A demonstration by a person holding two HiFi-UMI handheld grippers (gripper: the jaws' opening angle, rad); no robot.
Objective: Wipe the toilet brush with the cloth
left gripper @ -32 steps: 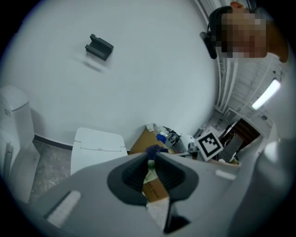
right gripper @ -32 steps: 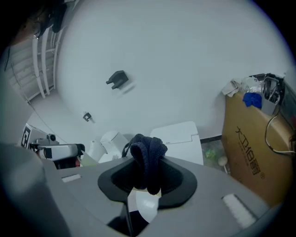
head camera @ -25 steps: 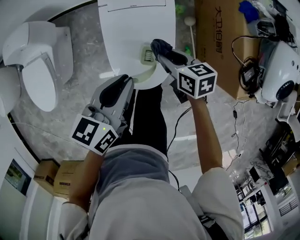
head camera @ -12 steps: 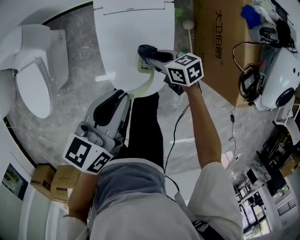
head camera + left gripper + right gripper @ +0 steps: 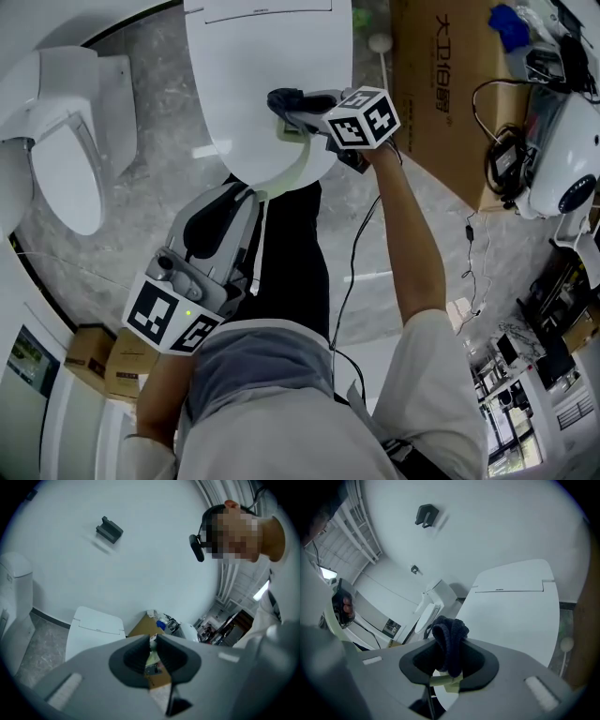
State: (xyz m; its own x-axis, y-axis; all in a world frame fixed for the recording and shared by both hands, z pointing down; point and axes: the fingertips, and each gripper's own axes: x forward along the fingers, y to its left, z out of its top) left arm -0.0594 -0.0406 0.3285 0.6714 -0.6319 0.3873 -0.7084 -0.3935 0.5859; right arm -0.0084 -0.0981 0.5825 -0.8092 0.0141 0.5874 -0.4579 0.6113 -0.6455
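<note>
Your right tool (image 5: pixel 298 108) is clamped on the dark cloth (image 5: pixel 451 637), which stands bunched up out of the jaws, and it hovers over the front of the closed toilet lid (image 5: pixel 272 66). The toilet brush (image 5: pixel 382 58) lies just to the right of that tool, in the strip of floor between the toilet and the cardboard box (image 5: pixel 441 94). The coming move turns on this: it looks like a short sideways reach off the lid's edge. The brush's long axis runs roughly upright, with the round white knob at the top pointing up towards you. Its bristle end is hidden below, so I cannot tell how it sits. Your left tool (image 5: pixel 246 192) is held back near your body, well apart from the brush, with its jaws narrowed to a slit on nothing. The cloth-carrying right side is clearly the nearer one.
</note>
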